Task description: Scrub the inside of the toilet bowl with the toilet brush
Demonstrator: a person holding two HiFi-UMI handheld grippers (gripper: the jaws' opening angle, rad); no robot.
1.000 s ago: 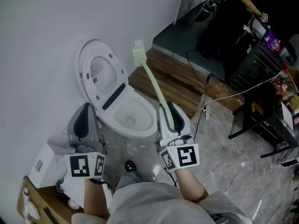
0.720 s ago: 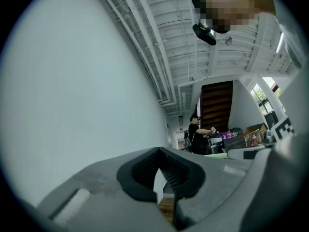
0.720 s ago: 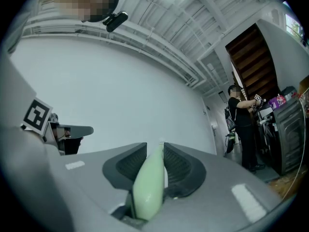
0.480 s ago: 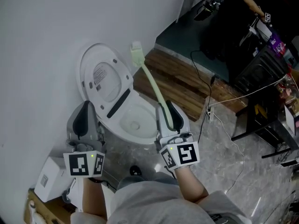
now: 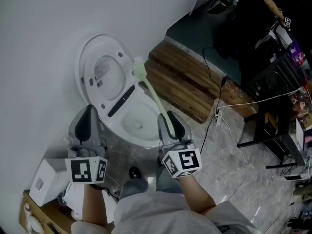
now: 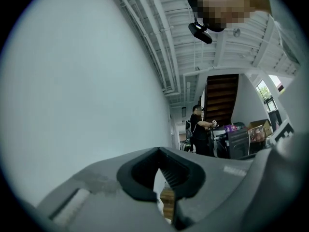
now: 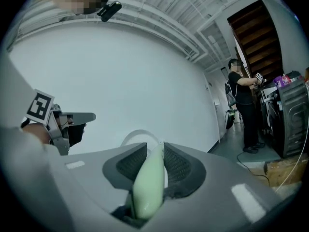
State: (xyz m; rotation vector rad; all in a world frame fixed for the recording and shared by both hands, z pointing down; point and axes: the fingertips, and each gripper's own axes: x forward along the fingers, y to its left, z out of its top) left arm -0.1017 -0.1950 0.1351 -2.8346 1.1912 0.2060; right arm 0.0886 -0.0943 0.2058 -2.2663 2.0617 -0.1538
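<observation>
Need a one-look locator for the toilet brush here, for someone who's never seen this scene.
Find the white toilet against the pale wall, with its lid raised. A long thin handle runs from the right gripper across the toilet to a head beside the lid: that is the toilet brush. Nothing else there is pale green.

The grey plastic left hand-held gripper (image 5: 89, 112) and right hand-held gripper (image 5: 168, 116), black-padded, bear white black-patterned cubes (image 5: 181, 162); the person wears a pale grey short-sleeved shirt (image 5: 156, 213).
</observation>
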